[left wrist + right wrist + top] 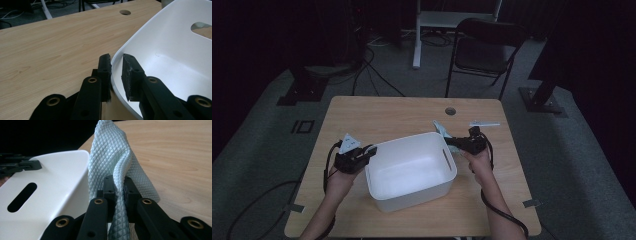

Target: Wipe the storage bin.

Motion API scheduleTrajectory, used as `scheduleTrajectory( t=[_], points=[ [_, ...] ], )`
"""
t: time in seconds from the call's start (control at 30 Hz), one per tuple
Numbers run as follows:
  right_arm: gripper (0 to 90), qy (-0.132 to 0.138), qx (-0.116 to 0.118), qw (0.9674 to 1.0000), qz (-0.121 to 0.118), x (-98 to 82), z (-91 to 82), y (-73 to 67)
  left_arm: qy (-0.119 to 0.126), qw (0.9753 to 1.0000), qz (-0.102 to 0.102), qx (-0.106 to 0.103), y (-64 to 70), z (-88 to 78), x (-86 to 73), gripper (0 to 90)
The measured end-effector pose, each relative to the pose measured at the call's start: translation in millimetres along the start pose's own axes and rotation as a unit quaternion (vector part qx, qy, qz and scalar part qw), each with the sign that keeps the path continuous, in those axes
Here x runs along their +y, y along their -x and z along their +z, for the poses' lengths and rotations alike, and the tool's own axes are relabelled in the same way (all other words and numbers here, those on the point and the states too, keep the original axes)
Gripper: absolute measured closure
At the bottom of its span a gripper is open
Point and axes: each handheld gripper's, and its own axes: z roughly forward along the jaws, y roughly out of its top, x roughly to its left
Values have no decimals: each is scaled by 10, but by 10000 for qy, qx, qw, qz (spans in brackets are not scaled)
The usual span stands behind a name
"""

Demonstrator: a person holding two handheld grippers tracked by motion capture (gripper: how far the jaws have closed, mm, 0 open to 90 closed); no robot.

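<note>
1. On the wooden table point(362, 112), near its middle, stands a white plastic bin point(411, 172) with a slot handle cut into its end wall.
2. At the bin's left end, the left claw point(371, 151) straddles the rim: one jaw is outside the wall and the other inside.
3. Seen in the left gripper view, the left claw point(116, 65) has the thin white rim of the bin point(175, 50) between its jaws, clamped on that wall; whether both pads press flat against it cannot be told for certain.
4. At the bin's right end, the right claw point(451, 142) sits just beside the slotted wall, outside the bin.
5. Seen in the right gripper view, the right claw point(119, 185) is pinched together on a pale blue-green cloth point(110, 152) with a diamond-quilted texture.
6. That cloth rises in a fold above the jaws and hangs down between them, just beside the bin's point(50, 185) outer wall.
7. From the high view, the cloth point(441, 128) sticks up from the right claw, over the table by the bin's far right corner.
8. Farther back lies a round hole point(450, 111) in the tabletop, and a dark folding chair point(484, 50) stands on the floor behind.
</note>
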Motion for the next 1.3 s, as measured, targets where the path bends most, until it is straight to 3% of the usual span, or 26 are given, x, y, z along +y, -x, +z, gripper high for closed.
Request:
scheduleTrajectory(
  t=[0.3,0.77,1.1,1.3],
  points=[
    [838,146,-239,9995,-146,-102,-249,-60,18,10000,-19,-14,-2,0,-3,778],
    [838,183,-405,9989,-116,-400,-577,-69,17,10000,-17,0,1,0,-3,777],
    [838,153,-399,9989,-184,-593,-775,-154,14,10000,-9,17,4,-1,-3,777],
    [838,64,-330,9993,-145,-715,-762,-181,15,10000,-11,23,6,-1,-3,777]
  ],
)
